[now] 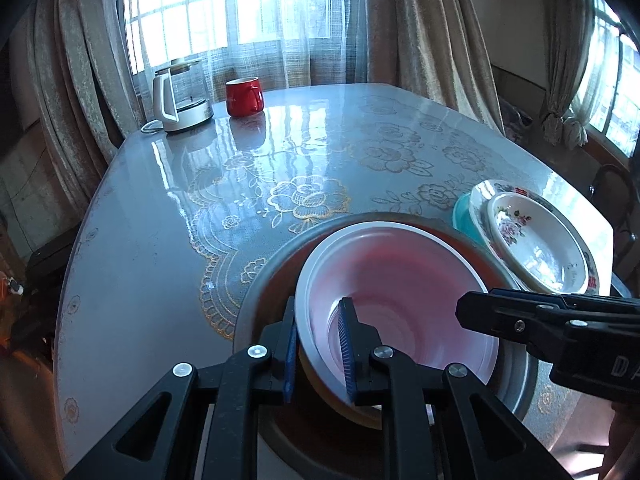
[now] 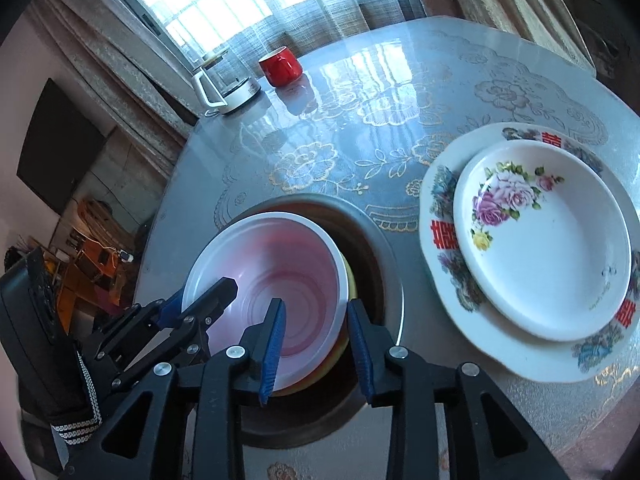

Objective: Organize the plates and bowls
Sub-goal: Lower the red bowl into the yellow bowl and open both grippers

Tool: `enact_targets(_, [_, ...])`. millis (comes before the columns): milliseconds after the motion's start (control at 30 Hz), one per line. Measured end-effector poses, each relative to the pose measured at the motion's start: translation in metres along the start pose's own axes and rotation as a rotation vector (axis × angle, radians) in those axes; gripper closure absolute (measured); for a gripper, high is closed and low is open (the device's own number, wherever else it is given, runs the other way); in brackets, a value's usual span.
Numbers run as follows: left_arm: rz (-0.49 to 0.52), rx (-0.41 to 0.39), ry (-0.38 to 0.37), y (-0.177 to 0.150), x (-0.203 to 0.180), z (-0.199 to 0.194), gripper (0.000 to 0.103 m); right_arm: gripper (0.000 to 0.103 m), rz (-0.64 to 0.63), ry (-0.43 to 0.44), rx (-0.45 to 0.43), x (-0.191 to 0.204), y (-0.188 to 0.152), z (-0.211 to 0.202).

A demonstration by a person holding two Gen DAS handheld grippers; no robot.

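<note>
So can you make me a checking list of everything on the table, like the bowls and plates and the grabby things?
Surface: round table under a glossy flowered cover.
Job's things: white bowl nested in a yellowish bowl, inside a big dark bowl; small flowered plate stacked on a larger patterned plate; a teal dish peeks from under that stack.
Clutter: red mug, glass kettle.
Grippers: left gripper shut on the white bowl's rim; right gripper open, straddling the bowls' rims.
Cables: white cord at the kettle.
Surroundings: curtains, bright windows.
</note>
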State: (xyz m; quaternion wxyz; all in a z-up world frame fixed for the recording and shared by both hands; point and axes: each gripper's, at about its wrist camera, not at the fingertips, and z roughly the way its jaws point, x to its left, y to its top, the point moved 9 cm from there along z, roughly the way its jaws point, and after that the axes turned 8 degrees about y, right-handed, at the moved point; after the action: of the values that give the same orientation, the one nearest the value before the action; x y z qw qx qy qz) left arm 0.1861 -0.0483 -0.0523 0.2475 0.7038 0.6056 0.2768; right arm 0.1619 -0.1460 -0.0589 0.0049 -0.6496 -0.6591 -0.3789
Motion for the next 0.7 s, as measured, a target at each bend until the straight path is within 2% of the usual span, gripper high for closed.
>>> enact_targets(133, [-0.013, 0.01, -0.021, 0.001, 0.0, 0.001, 0.083, 0.07, 0.014, 0.011, 0.001, -0.002, 0.005, 0.002])
enact_targets(200, [-0.026, 0.012, -0.046, 0.0, 0.001, -0.002, 0.077, 0.07, 0.019, 0.026, -0.006, -0.002, 0.006, -0.002])
enact_targets(267, [-0.043, -0.01, -0.05, 0.001, 0.002, -0.008, 0.058, 0.07, 0.024, 0.049, -0.044, -0.002, 0.009, -0.012])
enact_targets(300, [-0.051, -0.024, -0.048, 0.002, 0.004, -0.011, 0.054, 0.07, 0.022, 0.045, -0.066, -0.002, 0.01, -0.017])
enact_targets(500, [-0.083, -0.067, -0.048, 0.007, 0.007, -0.027, 0.049, 0.07, 0.061, 0.021, -0.15, -0.016, 0.014, -0.04])
enact_targets(567, [-0.089, -0.083, -0.029, 0.008, 0.009, -0.033, 0.039, 0.07, 0.08, 0.016, -0.154, -0.02, 0.015, -0.042])
enact_targets(700, [-0.1, -0.101, -0.011, 0.009, 0.014, -0.042, 0.029, 0.069, 0.093, 0.002, -0.158, -0.024, 0.012, -0.048])
